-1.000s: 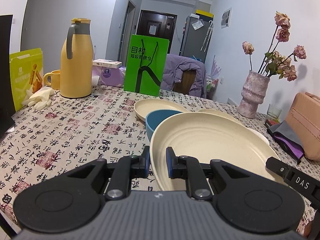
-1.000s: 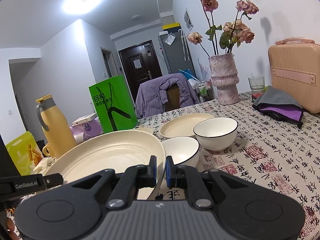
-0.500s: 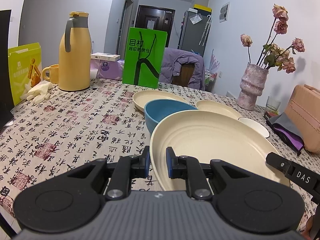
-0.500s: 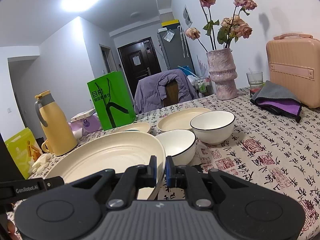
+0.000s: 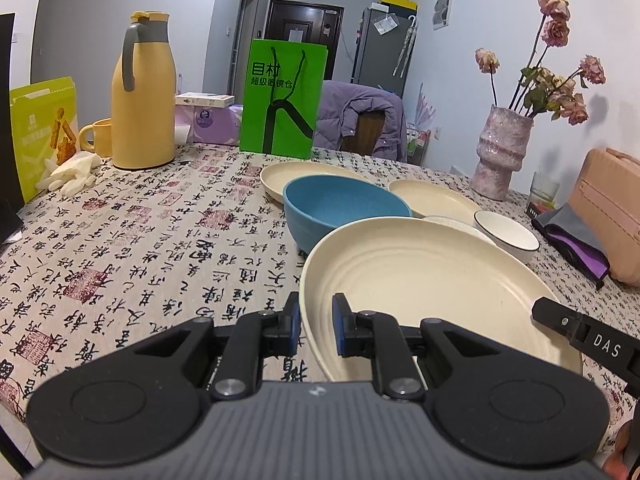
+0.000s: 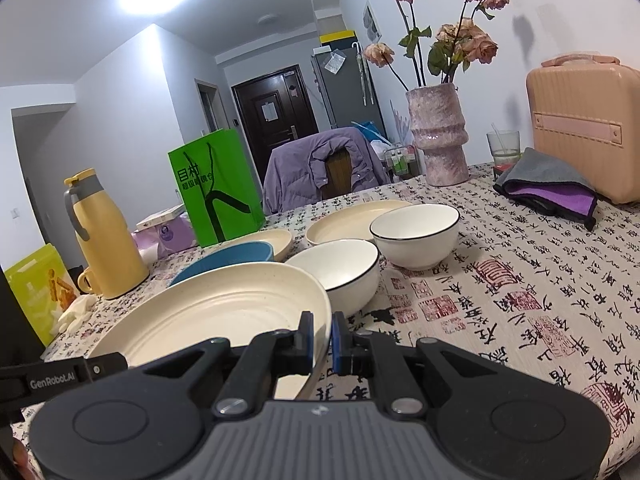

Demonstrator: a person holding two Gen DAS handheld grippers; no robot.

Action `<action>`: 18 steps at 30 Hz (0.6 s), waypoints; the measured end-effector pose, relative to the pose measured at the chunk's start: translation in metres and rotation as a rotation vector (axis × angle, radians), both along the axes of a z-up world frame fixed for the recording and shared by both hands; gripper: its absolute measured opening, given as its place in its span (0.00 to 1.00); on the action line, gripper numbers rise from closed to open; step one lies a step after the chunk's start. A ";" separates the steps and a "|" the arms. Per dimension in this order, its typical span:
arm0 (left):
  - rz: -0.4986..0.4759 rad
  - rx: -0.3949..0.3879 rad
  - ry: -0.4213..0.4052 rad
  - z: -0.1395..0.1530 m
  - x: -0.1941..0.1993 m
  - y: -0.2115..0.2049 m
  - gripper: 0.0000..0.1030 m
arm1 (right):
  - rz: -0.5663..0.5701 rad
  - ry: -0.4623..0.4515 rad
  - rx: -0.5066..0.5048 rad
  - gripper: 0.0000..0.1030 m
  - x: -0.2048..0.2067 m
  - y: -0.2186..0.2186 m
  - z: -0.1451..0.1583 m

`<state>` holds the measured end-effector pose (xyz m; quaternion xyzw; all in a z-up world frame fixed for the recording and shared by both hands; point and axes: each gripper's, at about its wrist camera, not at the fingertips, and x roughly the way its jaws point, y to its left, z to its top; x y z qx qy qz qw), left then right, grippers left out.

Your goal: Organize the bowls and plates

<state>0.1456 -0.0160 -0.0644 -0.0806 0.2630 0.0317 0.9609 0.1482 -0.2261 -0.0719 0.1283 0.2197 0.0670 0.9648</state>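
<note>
**2 grippers, 1 plate held between them**

The left gripper (image 5: 316,330) was clenched on the near left rim of the large cream plate (image 5: 420,288), and the right gripper (image 6: 320,338) was clenched on the same plate's right rim (image 6: 224,312). The plate sat low over the bench (image 5: 140,240), at its near side; whether it touched the cloth could not be told.

Behind it stood 1 blue bowl (image 5: 344,208), close against the plate's far edge. To the right were 2 white bowls with dark rims: 1 (image 6: 340,272) just beside the held plate, the other (image 6: 416,232) a little farther back. 2 smaller cream plates lay beyond: 1 (image 5: 304,172) behind the blue bowl, 1 (image 6: 352,220) behind the white bowls. That made 3 plates and 3 bowls.

Also on the bench were 1 yellow flask (image 5: 142,92), 1 green bag (image 5: 282,100) and 1 vase (image 6: 438,132).
</note>
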 end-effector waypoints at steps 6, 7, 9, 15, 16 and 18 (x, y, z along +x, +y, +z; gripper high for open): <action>-0.007 0.009 0.022 -0.006 0.002 -0.004 0.16 | -0.003 0.017 0.005 0.09 0.001 -0.004 -0.007; -0.008 0.011 0.024 -0.007 0.002 -0.004 0.16 | -0.004 0.021 0.005 0.09 0.001 -0.004 -0.009; -0.010 0.013 0.027 -0.009 0.002 -0.005 0.16 | -0.004 0.026 0.005 0.09 0.002 -0.005 -0.011; -0.010 0.021 0.036 -0.013 0.003 -0.007 0.16 | -0.005 0.035 0.006 0.08 0.003 -0.006 -0.015; -0.009 0.022 0.038 -0.013 0.004 -0.007 0.16 | -0.004 0.037 0.005 0.08 0.003 -0.006 -0.017; -0.009 0.022 0.042 -0.015 0.005 -0.007 0.16 | -0.003 0.042 0.003 0.09 0.004 -0.006 -0.018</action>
